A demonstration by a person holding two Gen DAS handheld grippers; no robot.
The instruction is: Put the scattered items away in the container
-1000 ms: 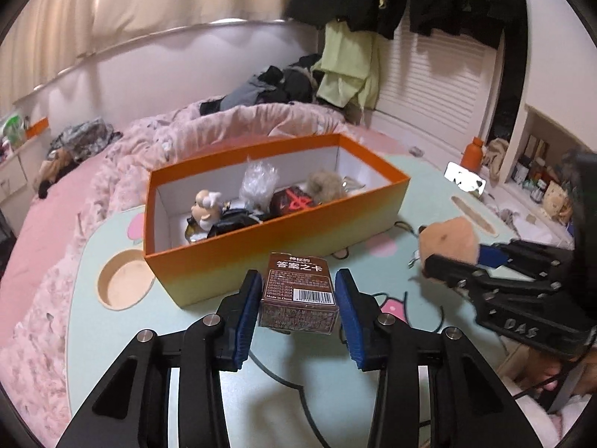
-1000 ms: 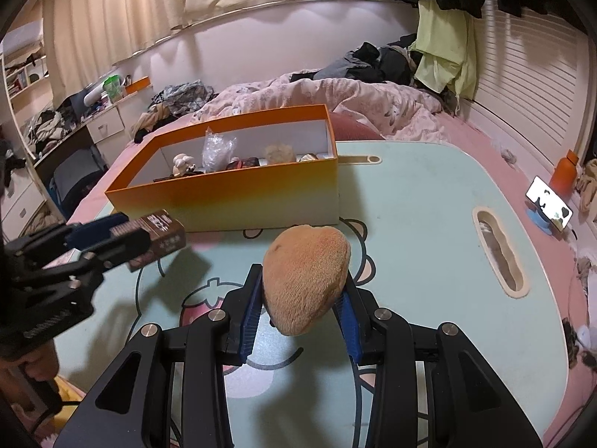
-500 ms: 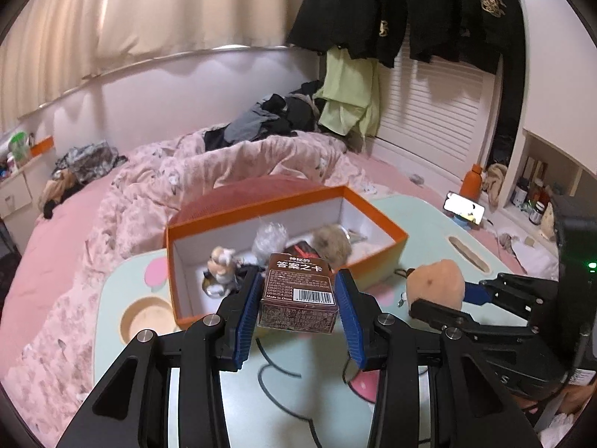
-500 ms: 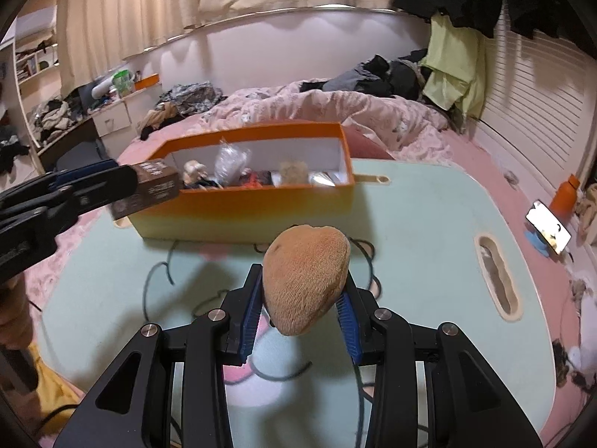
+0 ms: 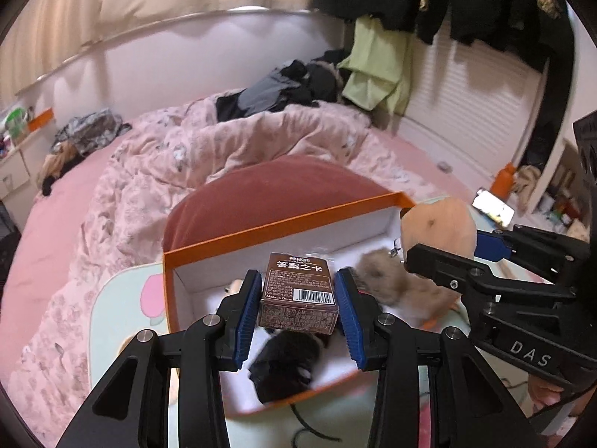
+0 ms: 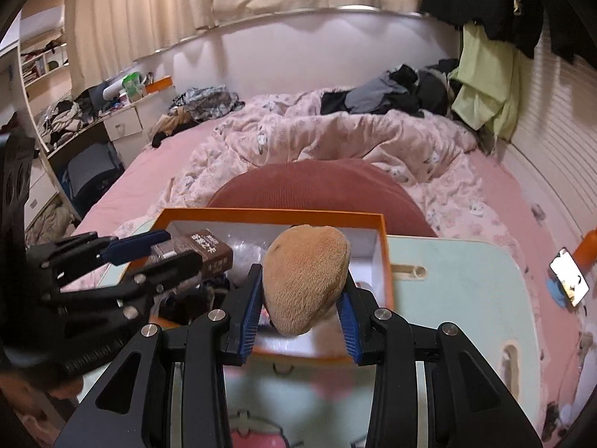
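My left gripper (image 5: 298,310) is shut on a small brown card box (image 5: 298,295) with a barcode, held over the open orange box (image 5: 283,224). My right gripper (image 6: 300,306) is shut on a tan plush toy (image 6: 304,280), also above the orange box (image 6: 386,261), toward its right end. Inside the box lie a black furry thing (image 5: 287,366), a tan fluffy toy (image 5: 388,280) and other small items, partly hidden by the fingers. In the right wrist view the left gripper (image 6: 149,257) shows at the left with the card box (image 6: 209,254).
The orange box stands on a pale green table (image 6: 466,283) with cartoon print. Behind it are a red cushion (image 5: 268,186) and a bed with a pink quilt (image 6: 335,138). A phone (image 6: 569,280) lies at the table's right edge. A black cord (image 5: 309,425) lies near the box front.
Both grippers moved forward and slightly up, from in front of the orange box to over its open top. Each still holds its item.
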